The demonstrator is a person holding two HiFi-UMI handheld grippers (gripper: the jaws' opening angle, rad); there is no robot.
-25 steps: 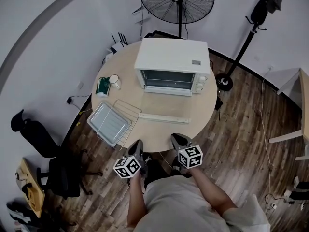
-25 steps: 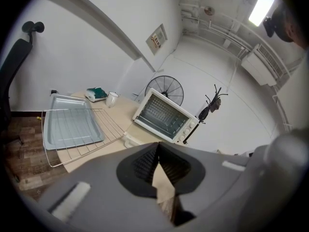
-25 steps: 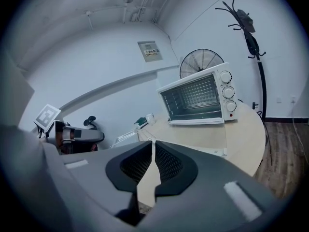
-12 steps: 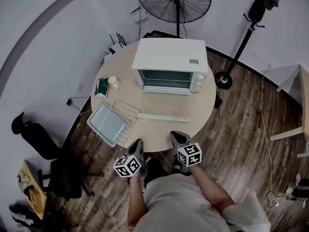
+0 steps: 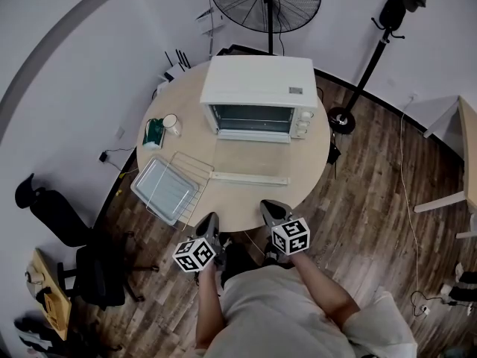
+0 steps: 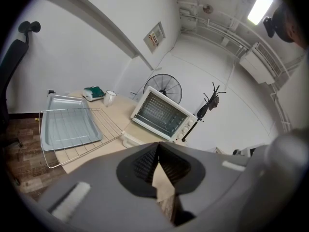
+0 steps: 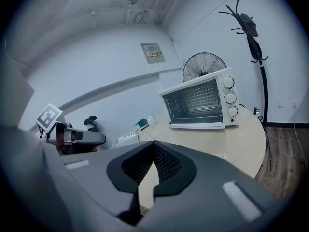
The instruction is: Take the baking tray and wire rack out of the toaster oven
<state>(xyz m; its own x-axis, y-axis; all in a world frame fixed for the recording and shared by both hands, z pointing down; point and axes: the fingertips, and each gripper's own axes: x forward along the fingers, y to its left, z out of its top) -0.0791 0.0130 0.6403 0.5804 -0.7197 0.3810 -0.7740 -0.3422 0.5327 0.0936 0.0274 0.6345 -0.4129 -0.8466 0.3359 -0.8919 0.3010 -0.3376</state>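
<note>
The white toaster oven stands at the back of the round table with its glass door folded down flat. The grey baking tray lies at the table's left edge, and the wire rack rests partly over it. Both also show in the left gripper view, tray and rack, left of the oven. My left gripper and right gripper hover at the near table edge, both shut and empty. The right gripper faces the oven.
A white mug and a green packet sit at the table's left. A standing fan is behind the oven, a coat stand to the right, and an office chair on the floor at the left.
Only the head camera has shifted slightly, so the scene sits a little higher in the picture. Grippers, tray, rack and oven keep their places.
</note>
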